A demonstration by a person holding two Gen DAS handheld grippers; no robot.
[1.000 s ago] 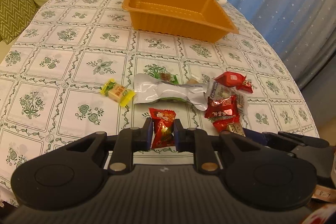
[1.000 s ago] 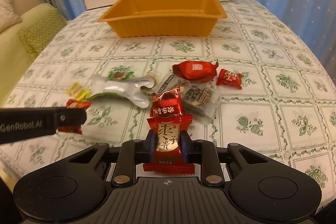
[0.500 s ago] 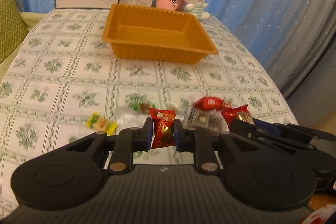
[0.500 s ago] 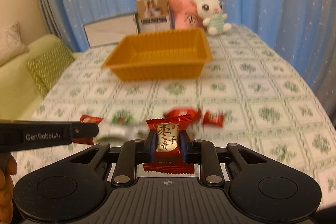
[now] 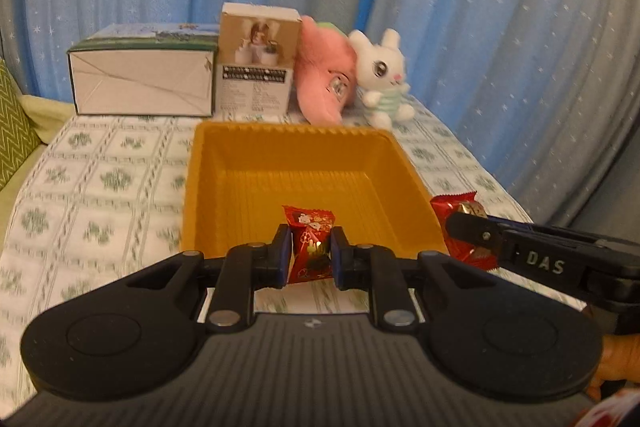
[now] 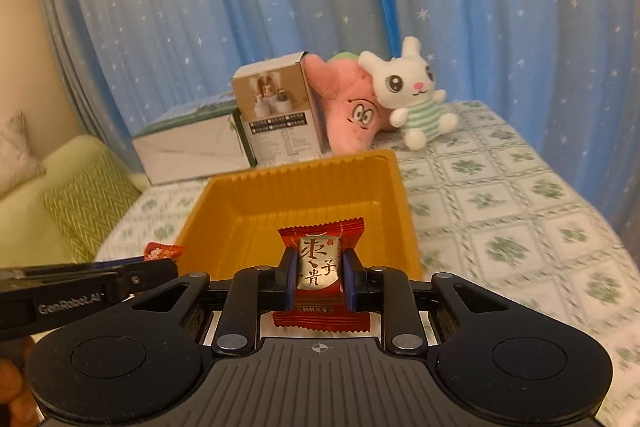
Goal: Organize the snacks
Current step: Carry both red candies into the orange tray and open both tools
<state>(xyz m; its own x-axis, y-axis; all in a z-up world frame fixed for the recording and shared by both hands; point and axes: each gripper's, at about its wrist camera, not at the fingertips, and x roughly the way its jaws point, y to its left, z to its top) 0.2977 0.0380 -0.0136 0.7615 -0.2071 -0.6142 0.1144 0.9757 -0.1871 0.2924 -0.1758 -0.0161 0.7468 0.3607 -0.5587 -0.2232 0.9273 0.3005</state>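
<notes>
Red date candy point(image 6: 321, 269) stands upright, gripper-clamped point(image 6: 319, 277).

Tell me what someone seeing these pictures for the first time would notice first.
Probably the two red candies: the left gripper is shut on a small red candy, and the right gripper is shut on a red and gold candy, both at the near edge of the orange tray, which has nothing in it. Behind the tray, a white bunny plush and a pink plush sit beside two boxes.
</notes>
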